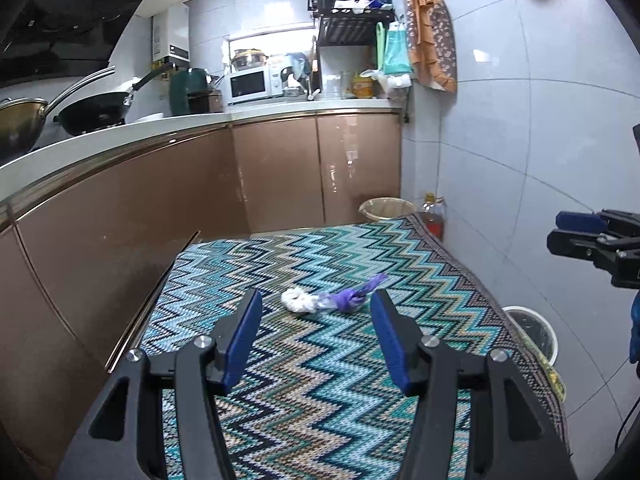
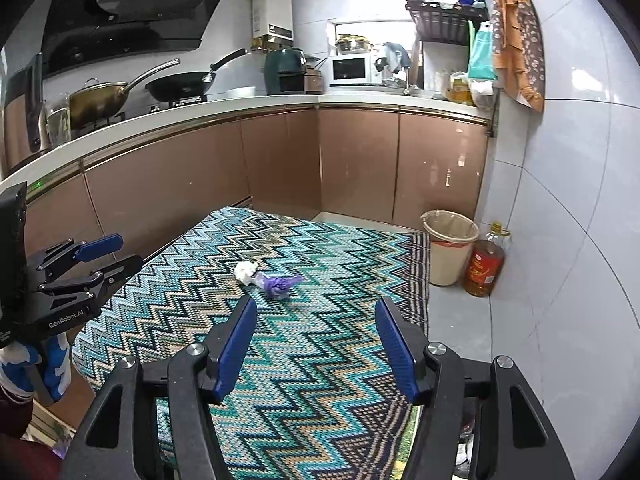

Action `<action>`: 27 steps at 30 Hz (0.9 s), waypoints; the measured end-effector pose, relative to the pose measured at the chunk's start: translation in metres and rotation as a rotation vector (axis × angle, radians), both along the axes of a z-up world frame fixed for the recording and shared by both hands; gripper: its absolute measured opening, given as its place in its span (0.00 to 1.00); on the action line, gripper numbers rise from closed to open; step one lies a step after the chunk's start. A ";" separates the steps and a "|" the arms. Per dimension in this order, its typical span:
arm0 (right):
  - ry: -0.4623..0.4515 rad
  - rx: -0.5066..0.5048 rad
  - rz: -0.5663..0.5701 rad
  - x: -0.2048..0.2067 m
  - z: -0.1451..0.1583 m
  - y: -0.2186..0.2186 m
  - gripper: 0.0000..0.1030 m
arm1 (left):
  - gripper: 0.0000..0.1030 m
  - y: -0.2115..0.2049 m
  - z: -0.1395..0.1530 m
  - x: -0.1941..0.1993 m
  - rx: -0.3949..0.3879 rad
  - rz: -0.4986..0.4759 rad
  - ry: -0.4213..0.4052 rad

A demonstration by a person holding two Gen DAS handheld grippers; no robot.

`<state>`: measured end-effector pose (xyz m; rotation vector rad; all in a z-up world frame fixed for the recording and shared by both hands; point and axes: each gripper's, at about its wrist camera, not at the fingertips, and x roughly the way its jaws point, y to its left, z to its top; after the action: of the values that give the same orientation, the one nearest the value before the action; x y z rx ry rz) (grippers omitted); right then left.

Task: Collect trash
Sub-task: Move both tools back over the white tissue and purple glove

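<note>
A crumpled white tissue (image 1: 297, 300) and a knotted purple plastic bag (image 1: 354, 294) lie together on a zigzag-patterned cloth (image 1: 312, 360) over a table. They also show in the right wrist view: tissue (image 2: 245, 271), bag (image 2: 279, 284). My left gripper (image 1: 316, 300) is open and empty, its blue fingers just short of the trash on either side. My right gripper (image 2: 316, 308) is open and empty, hovering nearer than the trash and to its right. A beige bin with a liner (image 2: 450, 246) stands on the floor beyond the table's far right corner, also in the left wrist view (image 1: 386, 209).
A bottle of oil (image 2: 486, 264) stands by the bin against the tiled wall. A white bucket (image 1: 534, 332) sits on the floor right of the table. Brown cabinets (image 2: 352, 168) with a counter, woks and a microwave run along the left and back.
</note>
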<state>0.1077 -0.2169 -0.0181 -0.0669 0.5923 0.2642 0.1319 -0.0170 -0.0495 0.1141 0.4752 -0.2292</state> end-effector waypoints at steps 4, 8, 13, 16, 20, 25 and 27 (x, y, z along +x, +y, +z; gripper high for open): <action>0.008 -0.001 0.016 0.005 -0.002 0.009 0.60 | 0.63 0.009 -0.009 0.003 -0.001 0.020 0.030; 0.023 -0.001 0.032 0.011 -0.007 0.016 0.62 | 0.63 0.016 -0.018 0.009 0.002 0.036 0.059; 0.048 -0.006 0.055 0.021 -0.015 0.028 0.62 | 0.63 0.025 -0.029 0.014 0.004 0.049 0.087; 0.063 -0.008 0.071 0.029 -0.020 0.034 0.62 | 0.63 0.029 -0.037 0.019 0.000 0.057 0.110; 0.084 -0.008 0.093 0.041 -0.028 0.042 0.62 | 0.63 0.032 -0.045 0.027 0.002 0.064 0.133; 0.109 -0.006 0.113 0.056 -0.038 0.050 0.63 | 0.63 0.033 -0.054 0.037 0.002 0.064 0.157; 0.120 -0.004 0.119 0.062 -0.043 0.051 0.63 | 0.63 0.034 -0.058 0.041 -0.001 0.061 0.170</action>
<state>0.1695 -0.1658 -0.0609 -0.0911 0.7091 0.3839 0.1731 0.0172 -0.1071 0.0796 0.6471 -0.1800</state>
